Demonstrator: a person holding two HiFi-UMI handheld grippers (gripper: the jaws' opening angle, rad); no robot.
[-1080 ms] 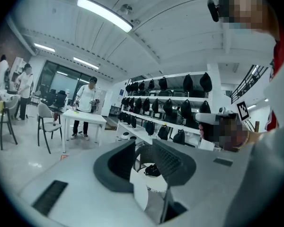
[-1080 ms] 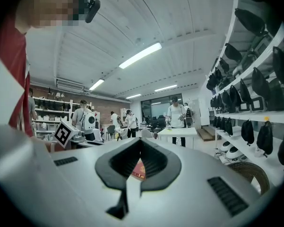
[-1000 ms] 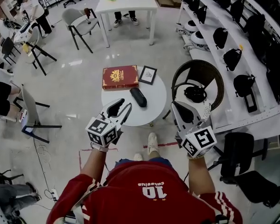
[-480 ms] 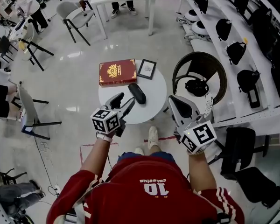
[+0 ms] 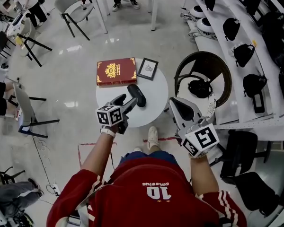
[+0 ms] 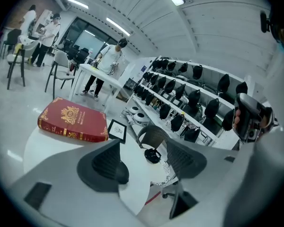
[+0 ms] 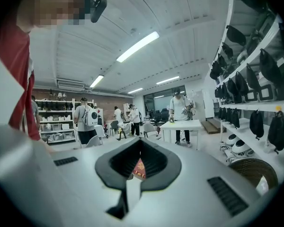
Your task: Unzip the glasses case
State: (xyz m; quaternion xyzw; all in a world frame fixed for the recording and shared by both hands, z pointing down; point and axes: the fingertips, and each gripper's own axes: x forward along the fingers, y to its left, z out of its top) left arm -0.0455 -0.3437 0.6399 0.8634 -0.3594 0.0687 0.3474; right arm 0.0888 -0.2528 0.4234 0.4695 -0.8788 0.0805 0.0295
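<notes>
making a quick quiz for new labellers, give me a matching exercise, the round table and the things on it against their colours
Things:
1 book
2 picture frame
3 glasses case
4 table

Colours:
a plain white
b red with gold
c all black
d black rim, pale middle

Pairs: 1-b, 2-d, 3-c, 4-a

I see a black glasses case (image 5: 137, 95) on my white round table (image 5: 155, 97); far left, a red book (image 5: 116, 72) crested in gold.
</notes>
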